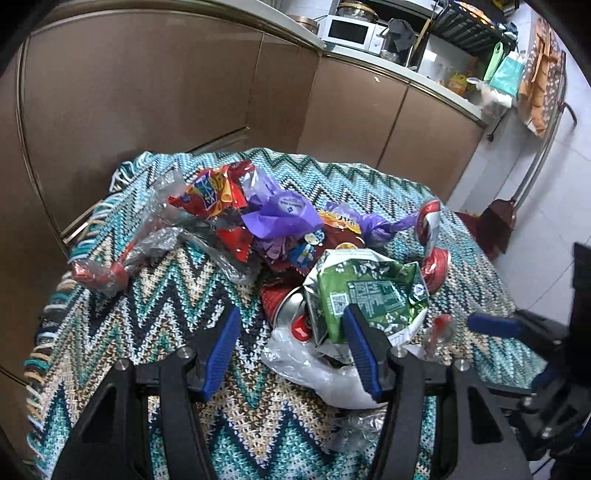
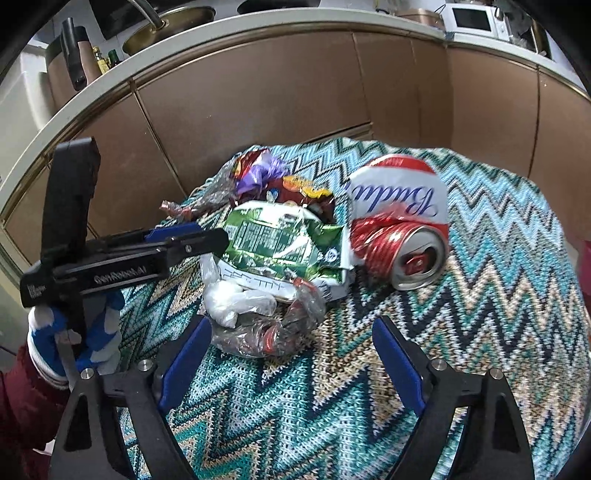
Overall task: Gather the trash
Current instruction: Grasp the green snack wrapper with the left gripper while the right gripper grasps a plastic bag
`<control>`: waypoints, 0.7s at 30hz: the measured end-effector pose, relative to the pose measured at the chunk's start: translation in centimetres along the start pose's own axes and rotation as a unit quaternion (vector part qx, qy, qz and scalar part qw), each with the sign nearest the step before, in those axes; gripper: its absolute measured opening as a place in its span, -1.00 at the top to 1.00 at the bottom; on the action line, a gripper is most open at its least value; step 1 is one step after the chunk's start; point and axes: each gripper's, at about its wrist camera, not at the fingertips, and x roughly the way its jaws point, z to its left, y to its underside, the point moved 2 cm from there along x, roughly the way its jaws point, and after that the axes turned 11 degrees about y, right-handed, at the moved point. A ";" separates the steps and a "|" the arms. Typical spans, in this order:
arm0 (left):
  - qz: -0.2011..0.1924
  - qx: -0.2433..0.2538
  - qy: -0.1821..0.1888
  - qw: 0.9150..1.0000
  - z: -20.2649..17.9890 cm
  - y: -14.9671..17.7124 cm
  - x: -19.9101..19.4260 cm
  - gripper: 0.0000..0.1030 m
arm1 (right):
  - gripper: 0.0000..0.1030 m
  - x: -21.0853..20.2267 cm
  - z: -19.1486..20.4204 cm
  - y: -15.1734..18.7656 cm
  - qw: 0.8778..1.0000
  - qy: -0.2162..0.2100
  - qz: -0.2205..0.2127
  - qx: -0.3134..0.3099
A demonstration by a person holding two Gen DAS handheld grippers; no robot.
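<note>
A heap of trash lies on a zigzag knitted cloth. It holds a green snack wrapper, a purple bag, a red chip wrapper and a white plastic bag. A crushed red-and-white can lies to the right. My left gripper stands open at the heap's near edge, its right pad in front of the green wrapper. My right gripper is open, with crumpled clear plastic just ahead between its fingertips, untouched.
Brown cabinet doors rise close behind the table. A counter above carries a microwave. A broom leans on the tiled floor to the right. A gloved hand with a red sleeve holds the left gripper.
</note>
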 end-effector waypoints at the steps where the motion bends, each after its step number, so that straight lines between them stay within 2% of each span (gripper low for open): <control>1: 0.000 0.000 0.003 1.000 0.1 0.0 -0.1 -0.08 | -0.68 0.2 0.0 0.0 1.000 -0.003 0.003 0.002; 5: -0.001 -0.005 0.031 1.000 0.2 0.3 -0.7 -0.08 | -0.49 1.5 -0.2 -0.1 1.000 -0.024 0.013 0.013; 7: 0.001 0.003 0.032 0.999 0.0 0.5 -0.8 -0.08 | -0.33 2.3 -0.4 -0.3 0.999 -0.033 0.017 0.021; 11: 0.013 0.020 0.040 0.999 -0.7 1.4 -0.7 -0.08 | -0.14 3.4 -0.8 -0.6 0.998 -0.051 0.023 0.032; 14: 0.021 0.028 0.049 0.998 -1.1 1.9 -0.4 -0.08 | 0.14 4.2 -0.8 -0.7 0.997 -0.059 0.029 0.027; 16: 0.021 0.029 0.053 0.998 -1.4 2.1 -0.3 -0.08 | 0.47 4.5 -0.6 -0.5 0.997 -0.064 0.032 0.023; 19: 0.012 0.025 0.062 0.998 -1.5 1.5 -0.4 -0.08 | 0.68 4.1 -0.5 -0.3 0.997 -0.065 0.027 0.015; 21: 0.010 0.020 0.069 0.997 -1.4 0.9 -0.2 -0.08 | 0.70 3.6 -0.7 -0.1 0.998 -0.065 0.023 0.015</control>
